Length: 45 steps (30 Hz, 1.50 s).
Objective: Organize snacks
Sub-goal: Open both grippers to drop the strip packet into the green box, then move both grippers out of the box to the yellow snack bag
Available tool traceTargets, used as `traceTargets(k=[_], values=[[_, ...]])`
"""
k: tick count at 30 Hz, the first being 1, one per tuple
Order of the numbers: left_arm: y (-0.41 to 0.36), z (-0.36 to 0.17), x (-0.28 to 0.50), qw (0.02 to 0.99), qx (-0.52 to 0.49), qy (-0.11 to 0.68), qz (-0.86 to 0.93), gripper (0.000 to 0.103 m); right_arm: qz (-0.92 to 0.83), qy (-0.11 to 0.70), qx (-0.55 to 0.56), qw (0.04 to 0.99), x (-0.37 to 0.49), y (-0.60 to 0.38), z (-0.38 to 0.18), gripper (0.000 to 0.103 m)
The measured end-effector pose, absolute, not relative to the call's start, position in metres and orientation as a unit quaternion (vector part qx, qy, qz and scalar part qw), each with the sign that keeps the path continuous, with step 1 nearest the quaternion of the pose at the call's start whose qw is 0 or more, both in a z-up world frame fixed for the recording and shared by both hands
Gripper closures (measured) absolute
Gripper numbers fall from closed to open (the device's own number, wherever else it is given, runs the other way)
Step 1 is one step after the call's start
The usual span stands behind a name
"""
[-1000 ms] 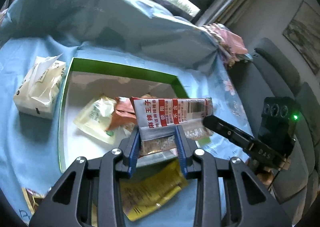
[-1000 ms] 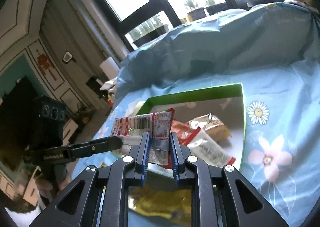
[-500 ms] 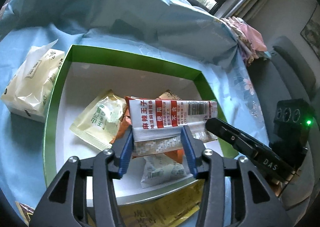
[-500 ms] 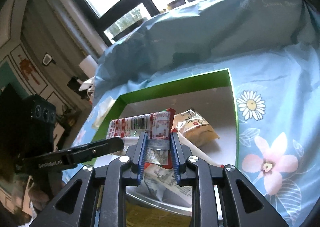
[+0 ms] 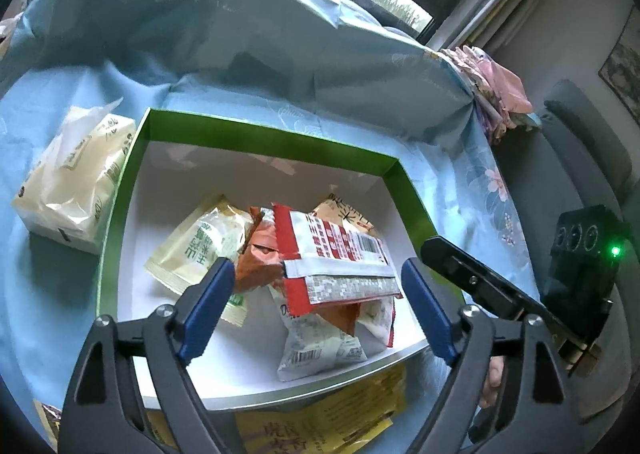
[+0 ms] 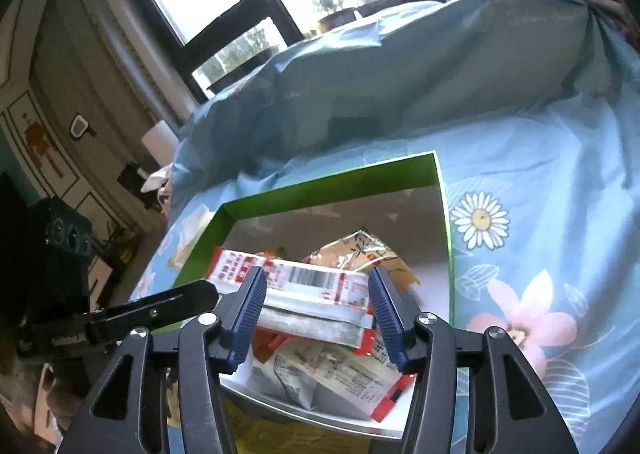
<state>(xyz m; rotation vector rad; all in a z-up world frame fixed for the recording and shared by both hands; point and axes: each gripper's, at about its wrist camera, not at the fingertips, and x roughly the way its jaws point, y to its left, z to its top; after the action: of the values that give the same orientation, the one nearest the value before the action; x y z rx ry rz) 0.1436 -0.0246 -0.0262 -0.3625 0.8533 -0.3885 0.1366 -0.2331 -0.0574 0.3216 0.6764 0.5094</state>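
Observation:
A green-walled box (image 5: 264,134) with a white floor holds several snack packets. A red-and-white packet (image 5: 336,254) lies on top of the pile, free of both grippers; it also shows in the right wrist view (image 6: 312,286). A pale green packet (image 5: 200,250) lies at the pile's left. My left gripper (image 5: 316,306) is open, its blue pads wide apart above the box's near side. My right gripper (image 6: 316,318) is open just above the red-and-white packet. The box shows in the right wrist view (image 6: 332,182) too.
A tissue pack (image 5: 76,178) lies left of the box on the blue floral cloth (image 6: 540,214). A yellow packet (image 5: 328,418) sticks out under the box's near edge. Folded pink cloth (image 5: 496,90) and a grey sofa (image 5: 580,158) are to the right.
Both grippers carried the red-and-white packet over the box, then opened. The packet now rests on the pile inside the box.

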Motion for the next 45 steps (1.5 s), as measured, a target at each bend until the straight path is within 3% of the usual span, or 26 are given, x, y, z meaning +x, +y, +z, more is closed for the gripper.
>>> traceTargets(k=[7, 10, 45], values=[[-0.025, -0.017, 0.139, 0.885, -0.163, 0.398, -0.182, 0.011, 0.241, 0.307, 0.172, 0.905, 0.131, -0.243, -0.048, 0.044], [-0.025, -0.015, 0.136, 0.887, -0.158, 0.394, -0.18, 0.0, 0.241, 0.302, 0.176, 0.905, 0.128, -0.245, -0.044, 0.042], [0.038, -0.008, 0.057, 0.897, -0.182, 0.382, -0.131, 0.001, 0.263, 0.304, 0.146, 0.904, 0.066, -0.234, -0.036, 0.041]])
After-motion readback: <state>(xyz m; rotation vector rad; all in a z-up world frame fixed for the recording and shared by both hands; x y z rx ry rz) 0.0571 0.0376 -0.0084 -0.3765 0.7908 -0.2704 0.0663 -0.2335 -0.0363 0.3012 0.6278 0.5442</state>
